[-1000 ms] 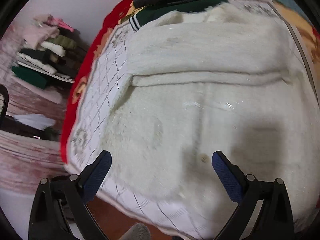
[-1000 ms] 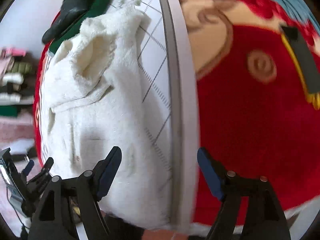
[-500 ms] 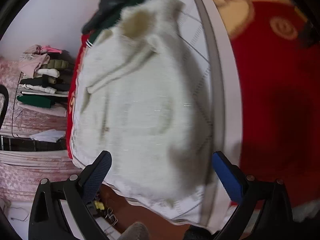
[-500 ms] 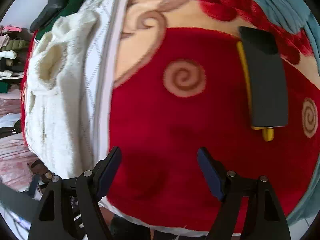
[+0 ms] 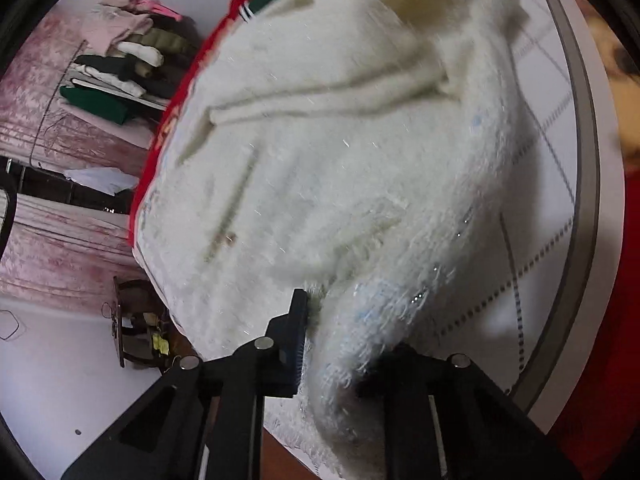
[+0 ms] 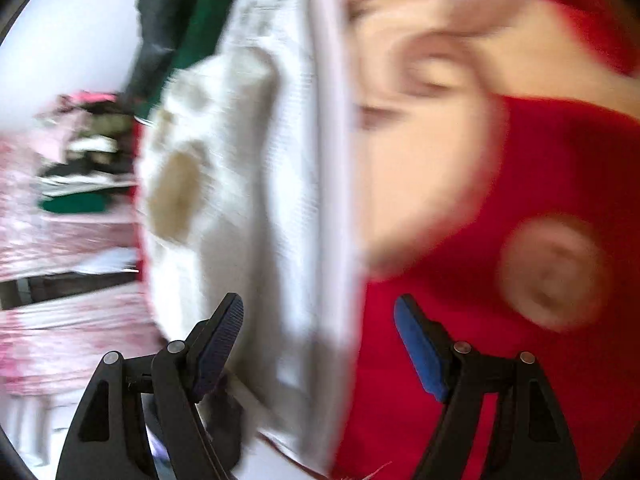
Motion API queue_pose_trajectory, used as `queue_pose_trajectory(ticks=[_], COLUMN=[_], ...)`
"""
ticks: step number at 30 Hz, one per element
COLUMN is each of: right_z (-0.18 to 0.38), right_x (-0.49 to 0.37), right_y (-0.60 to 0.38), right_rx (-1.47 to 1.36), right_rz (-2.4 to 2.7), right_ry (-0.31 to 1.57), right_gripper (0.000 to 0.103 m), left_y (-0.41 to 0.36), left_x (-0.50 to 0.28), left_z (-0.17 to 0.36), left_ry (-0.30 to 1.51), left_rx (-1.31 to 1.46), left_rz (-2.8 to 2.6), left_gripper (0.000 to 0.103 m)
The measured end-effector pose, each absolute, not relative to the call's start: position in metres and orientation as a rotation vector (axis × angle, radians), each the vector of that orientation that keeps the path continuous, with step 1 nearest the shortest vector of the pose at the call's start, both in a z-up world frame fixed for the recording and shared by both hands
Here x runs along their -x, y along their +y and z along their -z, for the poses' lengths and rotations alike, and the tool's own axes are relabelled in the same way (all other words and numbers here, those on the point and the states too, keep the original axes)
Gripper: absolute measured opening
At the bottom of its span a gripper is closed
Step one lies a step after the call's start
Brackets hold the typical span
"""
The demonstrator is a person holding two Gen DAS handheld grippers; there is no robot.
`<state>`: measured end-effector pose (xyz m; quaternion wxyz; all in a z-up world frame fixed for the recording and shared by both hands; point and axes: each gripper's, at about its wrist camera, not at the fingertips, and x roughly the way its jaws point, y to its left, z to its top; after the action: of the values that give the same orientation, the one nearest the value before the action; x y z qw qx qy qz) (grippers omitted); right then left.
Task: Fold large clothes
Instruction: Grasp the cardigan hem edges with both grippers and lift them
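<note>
left gripper [image 5: 340,344] is clenched on the near hem of the fluffy white sweater [image 5: 340,160], which runs lengthwise away across the quilt [image 5: 560,200] toward the far edge. right gripper [image 6: 320,344] hangs spread wide, holding nothing, over the quilt's right edge; sweater lies to its left.

Soft, even indoor light; fisheye bending and dark corners in both views; right wrist view smeared with motion blur, left sharper.
</note>
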<state>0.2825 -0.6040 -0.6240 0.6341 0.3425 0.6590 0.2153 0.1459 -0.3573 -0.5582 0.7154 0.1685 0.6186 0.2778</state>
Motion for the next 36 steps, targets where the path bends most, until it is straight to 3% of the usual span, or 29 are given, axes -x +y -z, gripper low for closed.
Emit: queue_pose_trajectory(ticks=[8,9,10,11,15,21,28,36], right_z=[0.665,0.669,0.671,0.672,0.644,0.545,0.441,0.435], right_x=[-0.331,-0.334,-0.337,-0.339,-0.336,-0.327,-0.342,-0.396], right_y=[-0.529,-0.522,-0.518,-0.512,-0.501,-0.465,-0.344,-0.149], right_rx=[-0.998,-1.022,-1.043,-1.047,-1.017,-0.875,-0.654,-0.428], right_rz=[-0.576,-0.573,-0.563,-0.539,-0.456,-0.405,-0.370,-0.436], right_ry=[1.446,1.434,1.415,1.415,1.360,1.291,1.260,1.291], right_gripper=[0.079,0.065,0.020,0.012,0.010,0.009,0.009,0.009], left_y=[-0.347,-0.345,-0.346,-0.346,-0.325,-0.263,-0.145,-0.002], left_x=[-0.151,-0.152,-0.153,-0.154,-0.154,-0.155,-0.167,-0.189], left_z=[0.539,0.539,0.538,0.536,0.521,0.479,0.433,0.461], left_ry=[1.344,1.343,1.339,1.332,1.321,1.326,1.287,1.307], left_rx=[-0.342,-0.342,-0.344,-0.338,-0.287,-0.151,-0.057,0.163], left_rz=[-0.583,-0.567,-0.556,-0.540,-0.471,-0.325,-0.264,-0.383], left_gripper=[0.009,0.006,0.006,0.006,0.005,0.005,0.005,0.005])
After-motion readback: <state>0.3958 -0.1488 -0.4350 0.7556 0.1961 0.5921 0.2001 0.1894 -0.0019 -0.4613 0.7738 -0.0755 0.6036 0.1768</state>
